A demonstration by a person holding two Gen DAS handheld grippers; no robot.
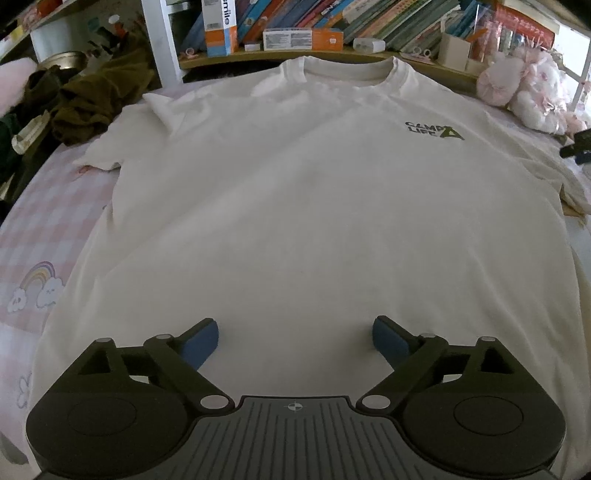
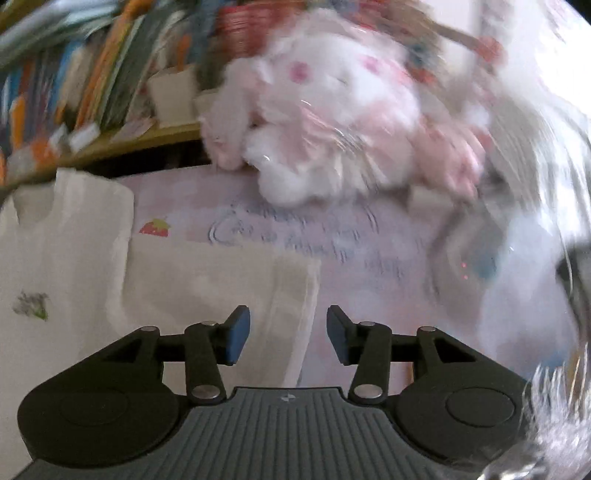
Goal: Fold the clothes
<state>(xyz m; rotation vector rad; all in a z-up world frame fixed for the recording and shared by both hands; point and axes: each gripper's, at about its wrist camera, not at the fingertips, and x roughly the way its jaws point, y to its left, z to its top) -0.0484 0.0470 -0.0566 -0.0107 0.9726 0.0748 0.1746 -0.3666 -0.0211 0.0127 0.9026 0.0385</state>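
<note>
Left wrist view shows a white T-shirt point(image 1: 295, 206) spread flat and face up over most of the frame, with a small dark and green chest print reading "CAMP LIFE" at upper right. Its fabric lies mostly smooth, with soft creases near the upper-left shoulder. The collar points to the top of the frame and the hem to the bottom, so its long axis runs top to bottom; one sleeve reaches toward the left edge, the other toward the right. The left gripper point(image 1: 295, 341) hovers over the hem area, jaws spread wide with nothing between them.

In the blurred right wrist view, the right gripper point(image 2: 288, 334) stands partly open over the outer edge of the shirt's sleeve point(image 2: 221, 280), not pinching it.

The shirt lies on a pink checked bedsheet point(image 1: 55, 221) with a rainbow print. Behind it runs a bookshelf point(image 1: 332, 26); a pink-white plush toy point(image 1: 532, 96) sits upper right, dark clothes point(image 1: 88, 107) upper left.
</note>
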